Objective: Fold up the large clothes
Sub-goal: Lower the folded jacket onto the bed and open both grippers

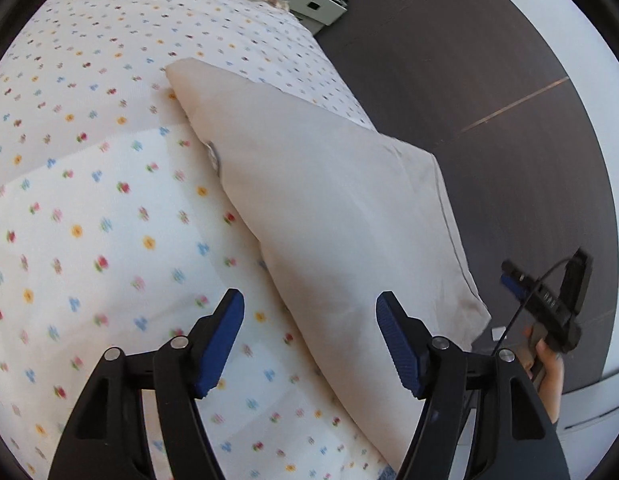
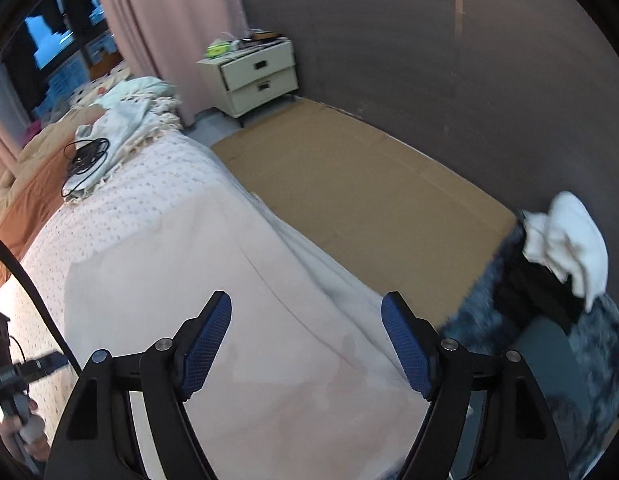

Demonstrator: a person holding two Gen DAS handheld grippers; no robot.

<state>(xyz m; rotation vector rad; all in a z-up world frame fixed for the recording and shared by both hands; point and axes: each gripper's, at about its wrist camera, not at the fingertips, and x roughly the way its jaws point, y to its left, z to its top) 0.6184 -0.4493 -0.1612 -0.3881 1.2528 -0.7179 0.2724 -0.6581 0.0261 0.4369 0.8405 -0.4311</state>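
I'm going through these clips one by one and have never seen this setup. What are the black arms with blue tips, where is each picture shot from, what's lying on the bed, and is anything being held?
There is no robot here. A person holds a hand-operated two-finger tool in each hand, and each carries a wide-angle camera that looks along its fingers.

The left wrist view shows the left tool, its blue pads apart and nothing between them. Below lies a beige folded garment on a flower-dotted bedspread. At the right edge, a hand grips the other tool.

The right wrist view shows the right tool, also open and empty, above the same garment. Further off are a nightstand, a brown cardboard sheet on the floor, and black and white clothes at the right.

Nothing is held.
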